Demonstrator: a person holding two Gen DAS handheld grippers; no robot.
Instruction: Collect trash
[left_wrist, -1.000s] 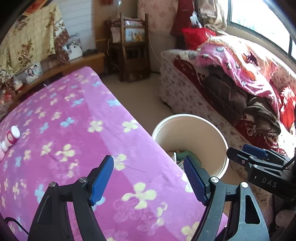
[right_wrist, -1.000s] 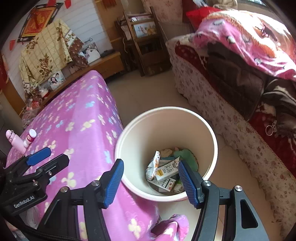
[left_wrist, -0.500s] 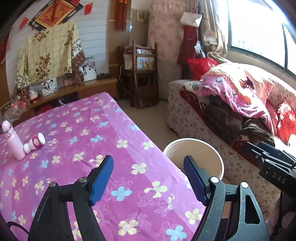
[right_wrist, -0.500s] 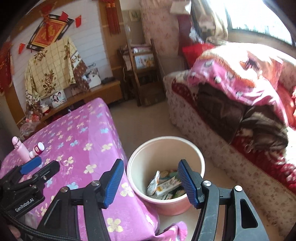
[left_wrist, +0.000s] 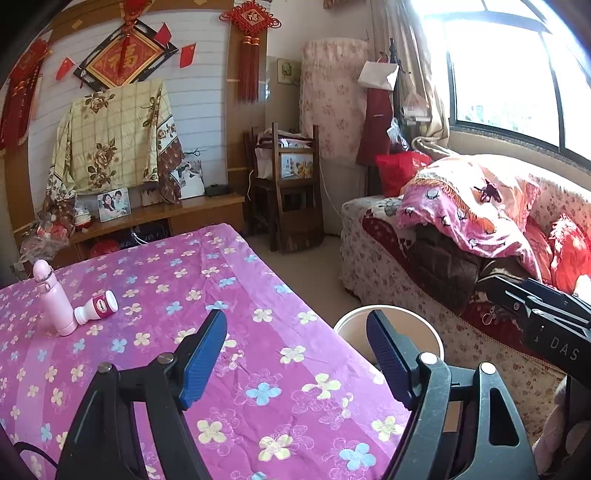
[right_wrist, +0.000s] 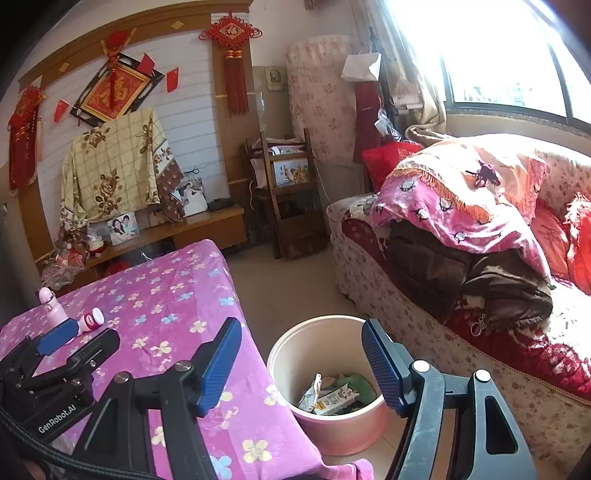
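The left gripper (left_wrist: 295, 356) stands wide apart with nothing between its blue-padded jaws. The right gripper (right_wrist: 301, 363) is also empty, and its jaws are opening wider at this moment.

Ahead of the left jaws and well off to their left side, on the purple flower-printed cloth covering the table (left_wrist: 207, 280), lies a small white plastic bottle with a pink label (left_wrist: 96, 306). It is on its side, its long axis running slantwise, its base raised toward the far right and its neck pointing near-left, right against the foot of an upright pale pink flask (left_wrist: 51, 301); whether the two touch is hard to tell.

The round cream plastic bucket (right_wrist: 295, 354) sits on the floor just beyond the right jaws, with crumpled wrappers and a small carton (right_wrist: 334, 395) already inside.

Judging by this, the lying bottle is probably the remaining trash. The left gripper is the nearer one; the right would have to cross over it. The flask close alongside leaves little room for a jaw on that side.
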